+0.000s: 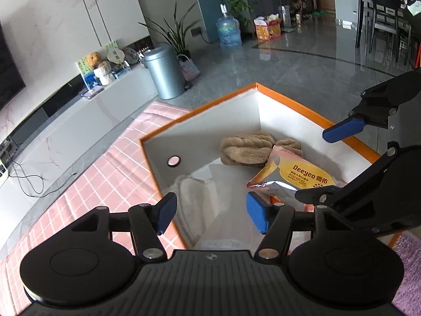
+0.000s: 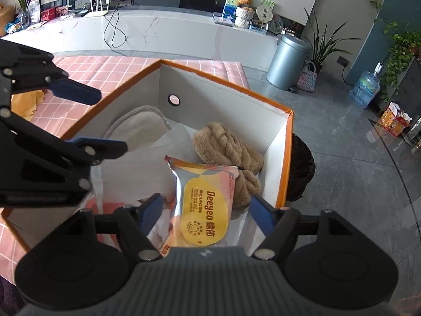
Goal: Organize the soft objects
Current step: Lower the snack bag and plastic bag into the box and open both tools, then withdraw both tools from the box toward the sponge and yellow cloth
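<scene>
Right wrist view shows both tongs, left tongs [image 1: 210,214] and right tongs [image 2: 204,212], gaping empty over the orange box [image 2: 286,142], wipes pack [image 2: 202,205] seemingly just deposited; next, fetch another soft item.

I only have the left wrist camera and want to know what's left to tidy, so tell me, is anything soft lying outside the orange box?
Observer: Yes, a yellow cloth lies on the pink tablecloth, outside the box.
Operator: Is the right gripper clamped on the wipes pack?
Observer: No. The right gripper is open, with the wipes pack between its pads, unpressed.
Operator: Anything beyond the box?
Observer: A dark round container stands against its outer wall.
</scene>
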{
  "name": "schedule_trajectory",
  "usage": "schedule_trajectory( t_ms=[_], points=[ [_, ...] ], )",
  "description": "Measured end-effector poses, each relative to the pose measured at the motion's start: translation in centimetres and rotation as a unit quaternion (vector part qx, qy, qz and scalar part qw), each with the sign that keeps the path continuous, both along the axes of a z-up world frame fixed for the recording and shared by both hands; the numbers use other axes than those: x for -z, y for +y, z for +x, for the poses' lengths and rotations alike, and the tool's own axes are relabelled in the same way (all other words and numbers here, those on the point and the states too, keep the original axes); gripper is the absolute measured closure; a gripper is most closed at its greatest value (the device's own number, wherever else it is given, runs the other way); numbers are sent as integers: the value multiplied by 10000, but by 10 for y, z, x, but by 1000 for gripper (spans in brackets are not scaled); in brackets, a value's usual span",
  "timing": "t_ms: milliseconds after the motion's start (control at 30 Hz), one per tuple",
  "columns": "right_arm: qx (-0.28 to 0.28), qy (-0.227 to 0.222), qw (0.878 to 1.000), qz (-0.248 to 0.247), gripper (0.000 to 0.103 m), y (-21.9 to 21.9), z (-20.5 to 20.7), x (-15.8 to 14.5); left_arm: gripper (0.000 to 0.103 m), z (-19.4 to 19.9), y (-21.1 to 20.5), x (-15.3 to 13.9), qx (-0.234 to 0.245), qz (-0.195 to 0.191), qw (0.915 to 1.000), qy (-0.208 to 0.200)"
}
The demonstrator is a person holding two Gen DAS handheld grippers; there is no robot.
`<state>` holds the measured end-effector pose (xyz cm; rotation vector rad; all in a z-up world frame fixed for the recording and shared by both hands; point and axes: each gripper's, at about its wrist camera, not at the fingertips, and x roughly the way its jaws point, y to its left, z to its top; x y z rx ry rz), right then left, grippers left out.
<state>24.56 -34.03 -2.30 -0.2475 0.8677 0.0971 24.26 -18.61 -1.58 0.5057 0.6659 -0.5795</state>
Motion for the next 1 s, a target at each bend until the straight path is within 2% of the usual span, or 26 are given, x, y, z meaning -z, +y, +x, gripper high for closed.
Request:
schedule_trajectory(
  t_ms=[233,333,433,500,700,733,767,833,933,1000],
  points=[
    [-13,-179,9998,-44,30,12,-18,-15,31,-14,28,-17,-288,-397,9987,-103],
    [2,-334,9994,53,29,16,-28,-21,28,-23,45,-24,-516,-794,9955,-92],
    [-13,-511,9984,223,29,26,-40,-26,27,-34,63,-30,-712,-1420,9873,11],
    [-47,-627,9975,312,29,35,-47,-29,27,-43,74,-33,-813,-1657,9828,-48],
    [-118,-1032,9922,695,29,68,-73,-33,28,-71,107,-40,-1144,-2011,9714,-541],
    [-102,-1088,9907,814,27,74,-77,-34,28,-75,113,-41,-1222,-2054,9692,-598],
    [-94,-1140,9889,945,21,79,-80,-35,28,-79,118,-41,-1318,-2098,9665,-665],
    [-94,-1260,9849,1183,17,91,-88,-36,28,-86,131,-41,-1503,-2241,9595,-804],
    [-187,-1348,9818,1325,17,110,-95,-35,29,-93,150,-39,-1732,-2345,9528,-846],
    [-263,-1449,9799,1346,17,124,-99,-34,34,-97,162,-36,-1912,-2353,9492,-839]
  ],
)
